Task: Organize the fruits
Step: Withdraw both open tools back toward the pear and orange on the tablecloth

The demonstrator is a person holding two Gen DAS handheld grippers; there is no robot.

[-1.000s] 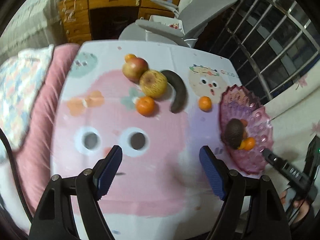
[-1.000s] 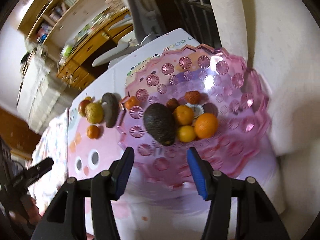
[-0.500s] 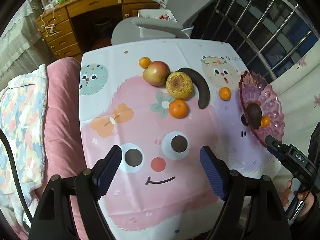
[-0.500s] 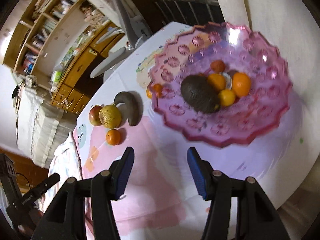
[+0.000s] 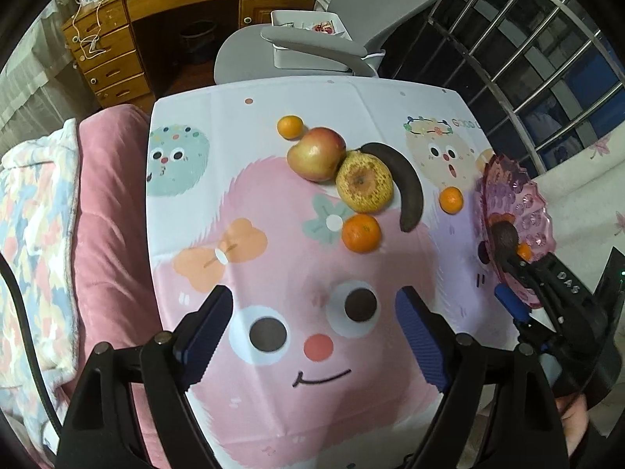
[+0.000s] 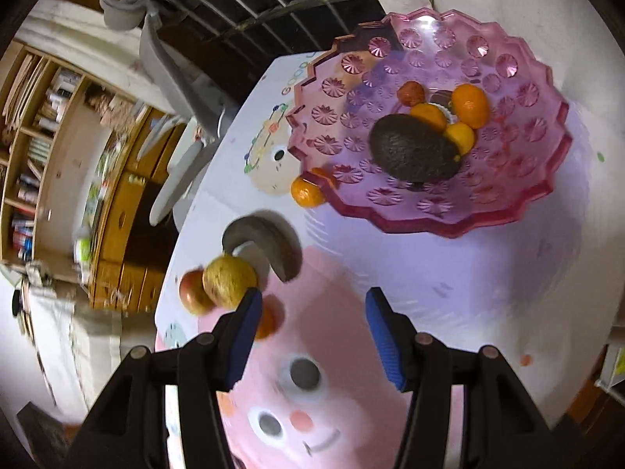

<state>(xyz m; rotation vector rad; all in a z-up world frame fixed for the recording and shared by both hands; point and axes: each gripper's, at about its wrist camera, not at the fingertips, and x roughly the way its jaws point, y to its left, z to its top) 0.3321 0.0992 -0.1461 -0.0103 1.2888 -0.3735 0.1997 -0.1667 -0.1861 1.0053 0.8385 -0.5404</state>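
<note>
We see the blackened curved banana (image 5: 402, 183) on the cartoon-print counter (image 5: 273, 391), long axis running far-left to near-right, touching the speckled yellow pear (image 5: 364, 185). The dark avocado (image 6: 414, 148) lies in the pink glass bowl (image 6: 519, 179) at the right edge, partly cut off in the left view. Left hand-held gripper (image 5: 314, 336) and right hand-held gripper (image 6: 310, 332) both spread wide, empty. Right view is blurred.
</note>
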